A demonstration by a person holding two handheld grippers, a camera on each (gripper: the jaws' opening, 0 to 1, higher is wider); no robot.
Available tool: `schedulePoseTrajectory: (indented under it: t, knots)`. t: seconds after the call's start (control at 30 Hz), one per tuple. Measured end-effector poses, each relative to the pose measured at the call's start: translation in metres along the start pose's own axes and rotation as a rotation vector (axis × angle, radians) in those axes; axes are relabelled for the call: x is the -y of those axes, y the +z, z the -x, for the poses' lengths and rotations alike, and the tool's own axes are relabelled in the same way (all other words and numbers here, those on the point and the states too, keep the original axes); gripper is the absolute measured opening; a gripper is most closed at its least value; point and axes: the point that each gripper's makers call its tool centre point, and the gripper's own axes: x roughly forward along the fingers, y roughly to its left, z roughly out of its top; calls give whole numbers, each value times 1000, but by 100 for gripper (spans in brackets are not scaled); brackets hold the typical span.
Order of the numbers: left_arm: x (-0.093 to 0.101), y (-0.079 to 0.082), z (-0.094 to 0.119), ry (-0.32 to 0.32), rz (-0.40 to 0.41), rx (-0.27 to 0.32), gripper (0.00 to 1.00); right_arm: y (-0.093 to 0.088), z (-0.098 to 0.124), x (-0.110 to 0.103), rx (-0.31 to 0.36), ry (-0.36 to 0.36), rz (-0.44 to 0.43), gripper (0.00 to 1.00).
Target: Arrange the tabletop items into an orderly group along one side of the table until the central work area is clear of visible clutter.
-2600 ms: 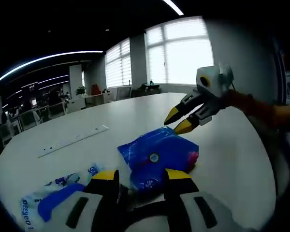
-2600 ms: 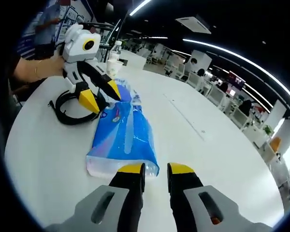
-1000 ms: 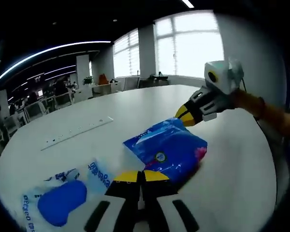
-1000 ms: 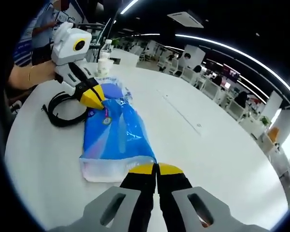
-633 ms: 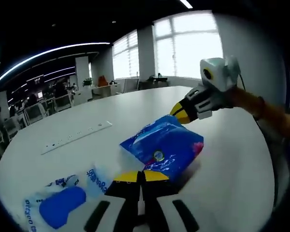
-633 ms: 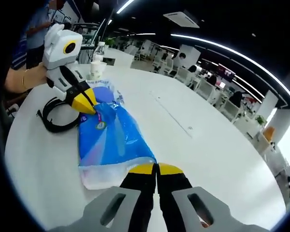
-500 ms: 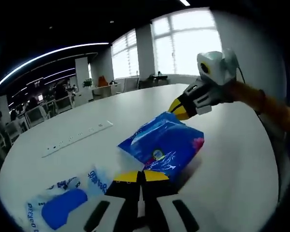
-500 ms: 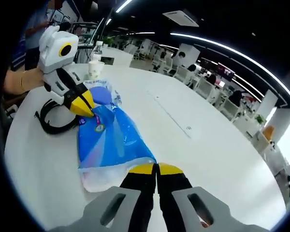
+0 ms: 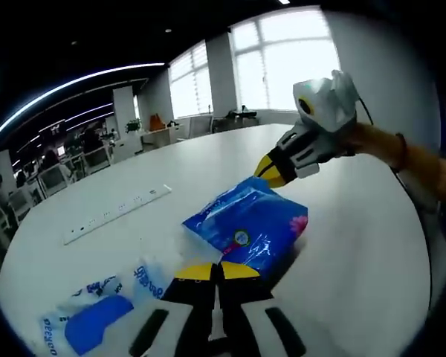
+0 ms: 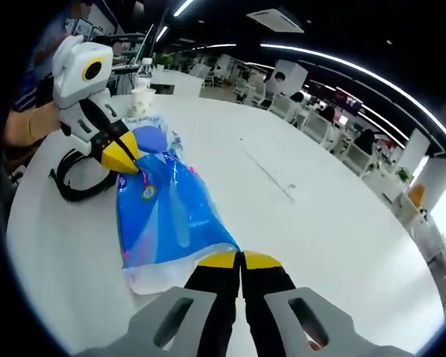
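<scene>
A blue plastic packet (image 9: 245, 229) with a clear sealed edge stretches between my two grippers over the white table (image 9: 357, 260). My left gripper (image 9: 218, 269) is shut on its near end. In the left gripper view, the right gripper (image 9: 276, 171) pinches the far corner. In the right gripper view, my right gripper (image 10: 239, 259) is shut on the packet's (image 10: 167, 216) clear edge, and the left gripper (image 10: 124, 158) clamps the opposite end. A second pack (image 9: 89, 323), white with a blue label, lies at the lower left.
A long white power strip (image 9: 117, 216) lies across the table's middle. A coiled black cable (image 10: 73, 184), a paper cup (image 10: 139, 101) and a bottle (image 10: 146, 71) stand near the left gripper's side. A person's hand (image 10: 26, 123) holds that gripper. Office desks fill the background.
Both grippers went from open to shut on opposite ends of the blue packet. Since then the packet has shifted a little with them and seems slightly raised.
</scene>
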Motion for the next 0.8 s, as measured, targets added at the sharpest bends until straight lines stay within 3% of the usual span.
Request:
schedulePoseTrajectory:
  t: [0.8]
  knots:
    - [0, -10, -10, 9, -8, -42, 0, -7, -13, -4, -3, 37, -13, 0]
